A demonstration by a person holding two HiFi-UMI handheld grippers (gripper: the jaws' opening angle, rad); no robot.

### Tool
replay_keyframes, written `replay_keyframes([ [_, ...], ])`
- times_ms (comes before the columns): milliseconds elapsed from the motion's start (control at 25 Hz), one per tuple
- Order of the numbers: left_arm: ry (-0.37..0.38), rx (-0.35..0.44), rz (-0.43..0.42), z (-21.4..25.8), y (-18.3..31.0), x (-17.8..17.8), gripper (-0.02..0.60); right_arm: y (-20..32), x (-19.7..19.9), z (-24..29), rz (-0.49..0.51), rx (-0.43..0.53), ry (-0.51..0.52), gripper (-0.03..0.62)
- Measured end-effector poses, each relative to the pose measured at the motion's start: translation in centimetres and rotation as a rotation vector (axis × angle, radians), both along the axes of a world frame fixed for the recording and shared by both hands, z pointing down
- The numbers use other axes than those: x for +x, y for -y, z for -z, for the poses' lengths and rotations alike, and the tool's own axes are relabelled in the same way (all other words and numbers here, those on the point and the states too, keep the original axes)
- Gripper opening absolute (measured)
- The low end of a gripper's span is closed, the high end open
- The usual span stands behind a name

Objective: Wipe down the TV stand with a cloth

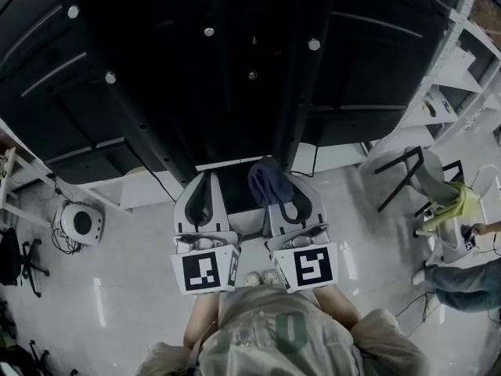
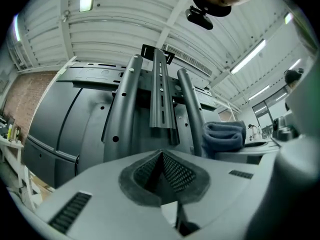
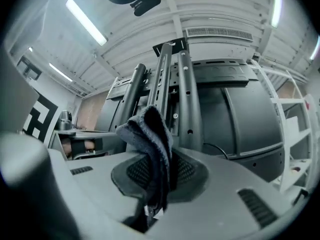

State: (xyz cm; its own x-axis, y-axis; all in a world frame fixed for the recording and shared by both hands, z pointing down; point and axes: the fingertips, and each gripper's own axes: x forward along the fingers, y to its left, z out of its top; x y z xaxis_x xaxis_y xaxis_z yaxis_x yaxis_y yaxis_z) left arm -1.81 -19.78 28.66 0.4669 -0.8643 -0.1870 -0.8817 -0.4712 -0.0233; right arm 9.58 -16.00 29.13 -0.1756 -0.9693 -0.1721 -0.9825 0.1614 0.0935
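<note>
Currently my right gripper [image 3: 156, 181] pinches a dark blue cloth [image 3: 150, 134], which stands up folded from between the pads. My left gripper [image 2: 161, 158] has its jaws pressed together on nothing. Both sit side by side, aimed at the TV stand's black uprights [image 2: 161, 91]. I cannot tell whether the cloth touches them.

Straight ahead, passage is blocked by stand columns [image 1: 296, 116] and TV back [image 1: 376, 61]; floor [image 1: 133, 288] is left open alongside.
</note>
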Motion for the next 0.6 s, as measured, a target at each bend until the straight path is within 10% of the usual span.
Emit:
replay_keyframes([
  [600,-0.006,0.028,0.015,1.2,-0.7,-0.9,0.015,0.2,-1.8,0.2,0.09,-0.019,0.04,0.057],
])
